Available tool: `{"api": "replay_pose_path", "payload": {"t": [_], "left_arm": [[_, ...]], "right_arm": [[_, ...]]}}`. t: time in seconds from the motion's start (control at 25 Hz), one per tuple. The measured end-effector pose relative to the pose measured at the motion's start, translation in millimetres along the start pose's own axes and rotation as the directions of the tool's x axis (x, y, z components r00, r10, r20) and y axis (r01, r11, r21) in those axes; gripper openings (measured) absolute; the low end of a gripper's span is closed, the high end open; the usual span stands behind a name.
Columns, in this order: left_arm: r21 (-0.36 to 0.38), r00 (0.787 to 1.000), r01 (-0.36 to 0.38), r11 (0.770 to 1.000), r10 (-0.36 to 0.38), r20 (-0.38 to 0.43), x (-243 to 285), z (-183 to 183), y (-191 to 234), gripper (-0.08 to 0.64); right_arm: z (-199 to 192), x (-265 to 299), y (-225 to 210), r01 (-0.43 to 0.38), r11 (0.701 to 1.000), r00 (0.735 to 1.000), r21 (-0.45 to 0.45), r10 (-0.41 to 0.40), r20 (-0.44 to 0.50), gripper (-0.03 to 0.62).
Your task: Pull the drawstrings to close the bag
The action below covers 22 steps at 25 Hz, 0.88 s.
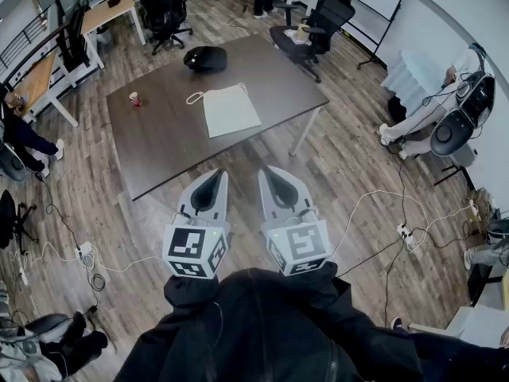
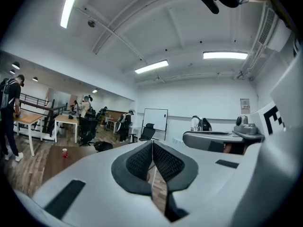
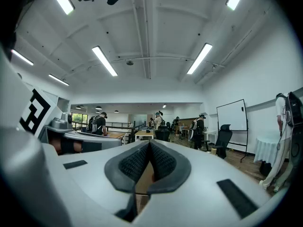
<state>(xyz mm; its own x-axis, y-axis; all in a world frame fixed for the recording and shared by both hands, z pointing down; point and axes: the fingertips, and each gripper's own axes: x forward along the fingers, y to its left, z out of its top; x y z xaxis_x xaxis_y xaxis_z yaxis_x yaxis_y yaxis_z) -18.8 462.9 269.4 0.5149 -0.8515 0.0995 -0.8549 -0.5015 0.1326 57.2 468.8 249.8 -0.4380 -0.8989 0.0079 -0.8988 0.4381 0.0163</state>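
Note:
A white drawstring bag point(image 1: 231, 110) lies flat on the dark brown table point(image 1: 167, 146), its cord looped at the top left corner. My left gripper point(image 1: 215, 176) and right gripper point(image 1: 269, 173) hang side by side well short of the table's near edge, above the wooden floor. Both are shut with nothing between the jaws. In the left gripper view the gripper point(image 2: 152, 144) points out across the room, tips touching; in the right gripper view the gripper point(image 3: 149, 144) does the same. The bag does not show in either gripper view.
A black bag point(image 1: 205, 58) sits at the table's far end and a small red cup point(image 1: 135, 99) at its left edge. Office chairs point(image 1: 314, 26) stand beyond the table. Cables point(image 1: 382, 213) trail over the floor. People stand at desks point(image 2: 28, 119) in the background.

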Motion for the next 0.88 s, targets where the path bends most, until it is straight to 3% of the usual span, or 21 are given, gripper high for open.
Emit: {"api": "replay_pose_path", "payload": {"t": [0.48,0.88], "left_arm": [[-0.008,1.000,-0.001,1.000,0.001,-0.026,5.3,-9.7,3.1,0.032],[-0.041,0.998,-0.023,0.999,0.020,-0.066,-7.6,-30.3,35.9,0.032]], "right_arm": [[-7.1,5.8,2.0,-0.034,0.999,0.999,0.031,0.034,-0.003,0.021],[-33.7,24.4,24.2,-0.036,0.999,0.996,0.037,0.039,-0.080,0.021]]}}
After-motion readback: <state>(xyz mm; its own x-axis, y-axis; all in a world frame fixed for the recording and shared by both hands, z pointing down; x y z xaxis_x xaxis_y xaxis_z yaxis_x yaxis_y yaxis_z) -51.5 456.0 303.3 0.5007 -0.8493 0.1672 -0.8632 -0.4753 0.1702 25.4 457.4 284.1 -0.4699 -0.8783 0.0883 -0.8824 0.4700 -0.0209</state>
